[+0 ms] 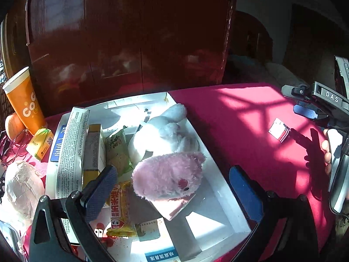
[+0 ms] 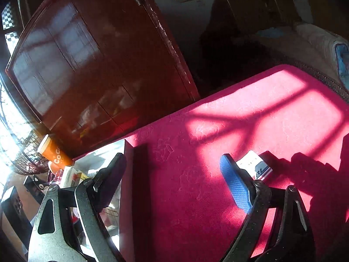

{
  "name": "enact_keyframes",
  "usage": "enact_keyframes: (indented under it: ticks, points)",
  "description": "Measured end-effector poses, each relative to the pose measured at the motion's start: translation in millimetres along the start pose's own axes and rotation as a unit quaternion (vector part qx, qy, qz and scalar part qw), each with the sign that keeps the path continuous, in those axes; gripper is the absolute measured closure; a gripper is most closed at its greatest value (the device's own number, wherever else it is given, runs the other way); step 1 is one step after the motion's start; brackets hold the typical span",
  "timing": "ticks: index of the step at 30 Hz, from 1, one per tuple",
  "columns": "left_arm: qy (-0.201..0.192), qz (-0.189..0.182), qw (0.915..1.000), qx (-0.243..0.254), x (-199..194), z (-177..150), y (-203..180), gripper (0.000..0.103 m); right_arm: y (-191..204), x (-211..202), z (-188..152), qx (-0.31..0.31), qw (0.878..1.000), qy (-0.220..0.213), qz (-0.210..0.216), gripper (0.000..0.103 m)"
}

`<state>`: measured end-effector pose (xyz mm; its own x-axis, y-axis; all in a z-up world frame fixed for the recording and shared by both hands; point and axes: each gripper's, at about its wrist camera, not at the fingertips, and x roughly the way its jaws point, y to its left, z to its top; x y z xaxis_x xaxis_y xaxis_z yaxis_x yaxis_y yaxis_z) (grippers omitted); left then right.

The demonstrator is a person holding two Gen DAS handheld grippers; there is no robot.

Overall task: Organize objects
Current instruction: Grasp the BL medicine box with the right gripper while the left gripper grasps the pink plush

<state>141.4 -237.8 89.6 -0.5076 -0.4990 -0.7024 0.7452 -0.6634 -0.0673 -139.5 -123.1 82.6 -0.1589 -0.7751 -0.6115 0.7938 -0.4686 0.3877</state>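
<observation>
Small white pack (image 1: 279, 129), red/blue stripe on one end, lies flat on the red tablecloth (image 1: 229, 118), well apart from the white box (image 1: 220, 174) & on the side of it away from the orange cup (image 1: 23, 100). In the left wrist view its long axis runs diagonal, striped end pointing down-right twd the right gripper (image 1: 305, 103), plain white end back twd the box. In the right wrist view the same pack (image 2: 257, 166) sits just behind the blue pad of one finger (image 2: 234, 185), partly hidden by it; can't tell if pad & pack touch or just overlap. Right gripper (image 2: 172, 183): jaws spread wide, nothing btwn them but bare cloth, holding nothing; the other finger (image 2: 111, 174) hangs over the box-side edge of the cloth. A person's hand (image 1: 327, 150) shows at the grip of that tool in the left wrist view. Left gripper (image 1: 172, 179): jaws also wide apart, released, hovering over the white box; btwn the fingers, but not pinched, is the pink plush toy (image 1: 168, 174) w/ a white plush (image 1: 165, 131) behind it, both inside the box. Also in the box, cup side: tall sealant carton (image 1: 72, 144) on edge, yellow box (image 1: 93, 150), green snack pkt (image 1: 118, 150), yellow snack pkt (image 1: 120, 211). Outside the box near the cup: small yellow juice carton (image 1: 41, 144). Dark red door (image 1: 130, 32) stands behind the box.
</observation>
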Motion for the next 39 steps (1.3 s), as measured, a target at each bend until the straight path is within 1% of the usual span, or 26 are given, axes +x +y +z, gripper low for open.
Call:
enact_keyframes:
  ticks: [3, 7, 9, 12, 18, 22, 24, 25, 26, 28, 29, 30, 31, 33, 35, 39]
  points:
    - [0.009, -0.002, 1.0, -0.004, 6.5, -2.6, -2.6, 0.0, -26.9, 8.4, 2.9, -0.011, 1.0, 0.009, -0.026, 0.015]
    - [0.016, 0.005, 0.9998, -0.006, 14.7, -4.0, -5.2, 0.0, -58.7, 29.0, 4.6, -0.036, 0.997, 0.044, -0.049, 0.015]
    - [0.017, 0.007, 0.9998, -0.009, 18.2, -2.8, -5.9, 0.0, -69.0, 36.9, -0.3, -0.043, 0.996, 0.054, -0.061, 0.015]
    - [0.017, 0.011, 0.9997, -0.013, 23.0, -0.1, -7.5, 0.0, -72.8, 48.0, -10.7, -0.057, 0.994, 0.071, -0.066, 0.015]
    - [0.013, 0.019, 0.9997, -0.012, 23.6, 0.1, -8.3, 0.0, -65.5, 62.5, -17.9, -0.091, 0.989, 0.068, -0.093, 0.015]
    - [0.021, 0.018, 0.9995, -0.013, 25.5, -1.7, -6.4, 0.0, -63.0, 65.0, -17.9, -0.098, 0.989, 0.068, -0.09, 0.015]
    - [0.022, 0.016, 0.9995, -0.013, 26.0, -3.0, -6.1, 0.001, -59.2, 64.5, -20.9, -0.111, 0.987, 0.07, -0.092, 0.015]
    - [0.021, 0.018, 0.9996, -0.012, 25.9, -3.9, -6.2, 0.004, -57.6, 64.6, -23.5, -0.118, 0.986, 0.072, -0.096, 0.018]
    - [0.02, 0.021, 0.9995, -0.01, 25.6, -4.7, -6.4, 0.011, -56.5, 65.4, -25.4, -0.123, 0.985, 0.075, -0.099, 0.029]
    - [0.024, 0.03, 0.9993, -0.005, 26.3, -6.7, -6.2, 0.029, -56.6, 64.8, -27.1, -0.121, 0.984, 0.074, -0.11, 0.045]
    - [0.026, 0.03, 0.9992, -0.003, 27.0, -7.9, -5.8, 0.037, -57.8, 63.5, -27.0, -0.116, 0.984, 0.074, -0.111, 0.057]
    - [0.023, 0.027, 0.9994, -0.003, 26.2, -8.6, -5.1, 0.038, -59.4, 62.2, -26.9, -0.11, 0.985, 0.075, -0.109, 0.064]
    - [0.019, 0.026, 0.9995, -0.002, 24.9, -8.9, -4.7, 0.039, -60.6, 60.4, -27.0, -0.105, 0.986, 0.075, -0.108, 0.07]
    - [0.01, 0.026, 0.9996, 0.002, 20.0, -9.5, -5.6, 0.04, -62.3, 54.8, -29.1, -0.094, 0.987, 0.072, -0.107, 0.071]
    - [-0.008, 0.031, 0.9995, 0.004, 11.4, -9.0, -7.2, 0.04, -61.8, 45.3, -31.8, -0.087, 0.989, 0.063, -0.107, 0.071]
    - [-0.038, 0.033, 0.9987, 0.0, -8.1, -6.1, -10.7, 0.04, -57.0, 11.1, -33.8, -0.063, 0.994, 0.023, -0.091, 0.071]
